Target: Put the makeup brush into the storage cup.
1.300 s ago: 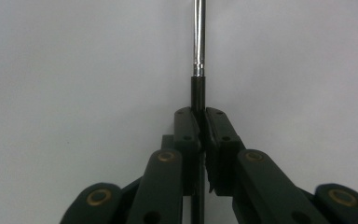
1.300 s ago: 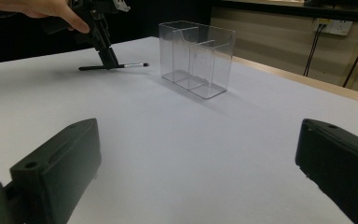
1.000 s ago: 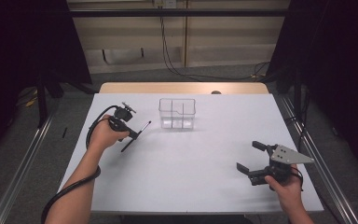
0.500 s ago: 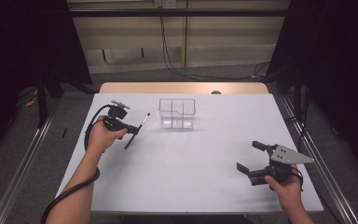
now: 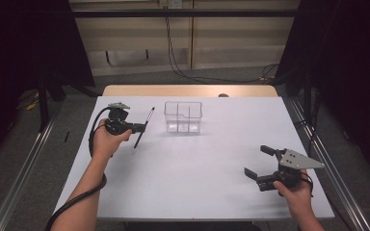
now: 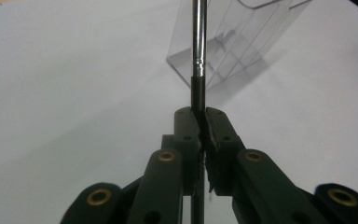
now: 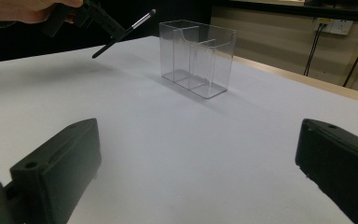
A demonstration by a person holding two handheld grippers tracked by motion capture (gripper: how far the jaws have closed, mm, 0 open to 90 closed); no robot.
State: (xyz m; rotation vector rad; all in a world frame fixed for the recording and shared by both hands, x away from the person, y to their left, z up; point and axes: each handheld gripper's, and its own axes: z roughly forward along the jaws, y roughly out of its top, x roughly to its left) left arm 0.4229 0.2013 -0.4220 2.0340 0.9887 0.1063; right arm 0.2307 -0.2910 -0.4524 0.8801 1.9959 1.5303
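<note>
Left gripper (image 5: pixel 139 127) clamps a makeup brush (image 5: pixel 144 126) above the table (image 5: pixel 197 178), left of the clear organizer (image 5: pixel 183 117).
Brush tilted steeply, bristle end up and away from the person, handle end down; right gripper (image 5: pixel 261 161) wide open, empty.

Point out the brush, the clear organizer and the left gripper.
brush (image 5: pixel 143 129), high view, on its dark handle.
clear organizer (image 5: pixel 183 117), high view, on its front wall.
left gripper (image 6: pixel 202 122), left gripper view, between its fingertips.

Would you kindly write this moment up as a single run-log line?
left hand-held gripper: shut on brush, lifted off table | right hand-held gripper: open, idle | clear box: upright, right of brush
</note>
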